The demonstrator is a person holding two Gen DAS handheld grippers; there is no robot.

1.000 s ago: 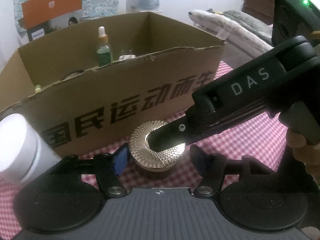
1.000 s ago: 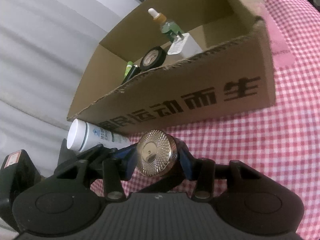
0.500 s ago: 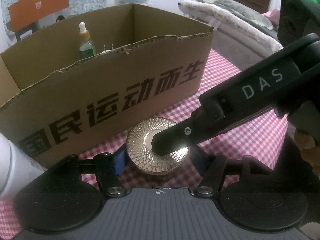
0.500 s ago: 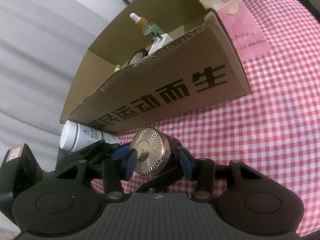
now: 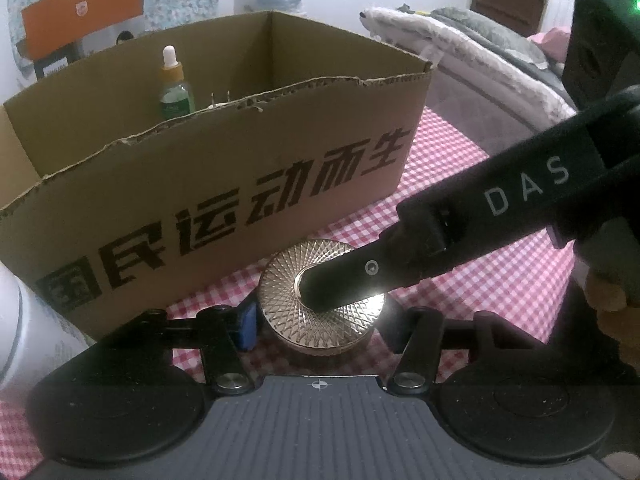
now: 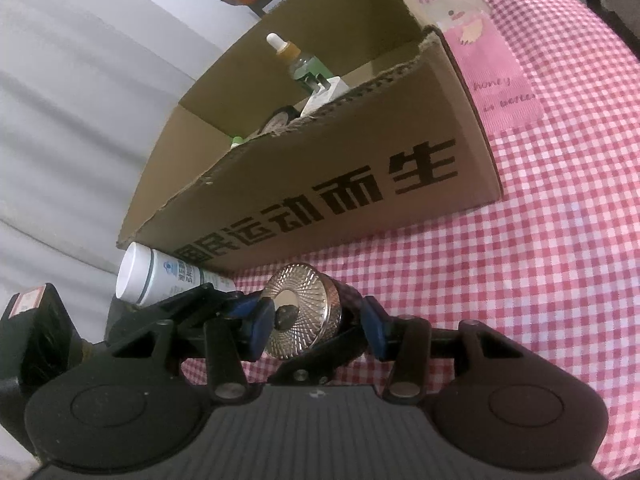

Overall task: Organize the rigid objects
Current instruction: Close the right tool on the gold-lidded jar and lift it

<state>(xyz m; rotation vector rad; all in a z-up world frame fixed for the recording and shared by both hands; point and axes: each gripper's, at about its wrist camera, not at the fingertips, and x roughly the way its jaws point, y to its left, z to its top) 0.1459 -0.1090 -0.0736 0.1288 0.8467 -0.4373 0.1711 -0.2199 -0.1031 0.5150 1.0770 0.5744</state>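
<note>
A jar with a ribbed gold lid (image 5: 288, 292) hangs in front of the cardboard box (image 5: 240, 184). My right gripper (image 6: 316, 326) is shut on it top to bottom: one blue pad (image 6: 260, 320) presses the lid (image 6: 308, 300), the other pad sits on the base. From the left wrist, that upper finger (image 5: 360, 276) lies across the lid. My left gripper (image 5: 322, 324) straddles the jar's sides and its jaws are closing. Its blue pad (image 5: 246, 326) stands a sliver off the lid's edge.
The box (image 6: 340, 184) holds a green dropper bottle (image 5: 174, 88) and several small items. A white bottle (image 6: 152, 276) lies by the box's left corner. Pink checked cloth (image 6: 500, 300) covers the table. A hand (image 5: 608, 300) holds the right gripper.
The left gripper's fingers have drawn in toward the jar's sides. The box has shifted a little in both views. The jar stays in the right gripper.
</note>
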